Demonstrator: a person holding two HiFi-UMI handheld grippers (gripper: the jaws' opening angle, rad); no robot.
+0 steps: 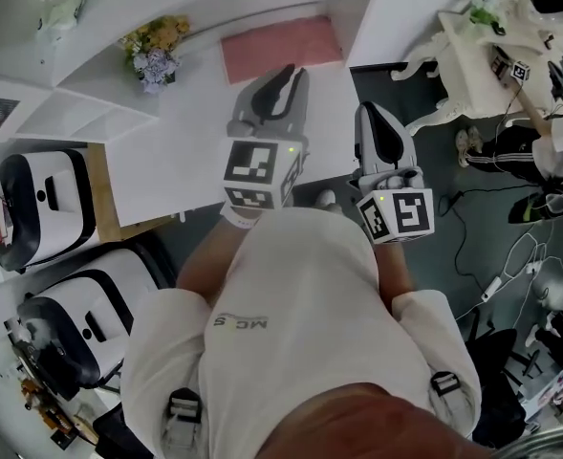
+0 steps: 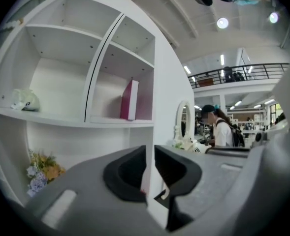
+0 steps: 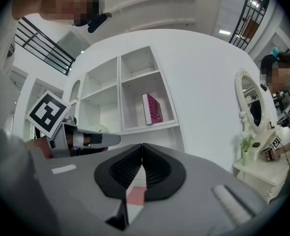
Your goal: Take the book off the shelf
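A pink book (image 2: 130,100) stands upright in the right-hand compartment of the white shelf (image 2: 115,120); it also shows in the right gripper view as the same book (image 3: 152,108) and from above as a pink slab (image 1: 281,48). My left gripper (image 1: 286,76) points at the shelf, below the book and well short of it. Its jaws (image 2: 150,149) stand a narrow gap apart with nothing between them. My right gripper (image 1: 375,115) is held beside it, to the right, off the shelf's edge. Its jaws (image 3: 142,145) meet at the tips and hold nothing.
A bunch of flowers (image 2: 42,170) sits on the lower shelf, a pale green object (image 2: 24,100) in the left compartment. A white dressing table with a mirror (image 3: 253,104) stands right of the shelf, people behind it. White machines (image 1: 42,204) are at my left, cables (image 1: 510,266) on the floor.
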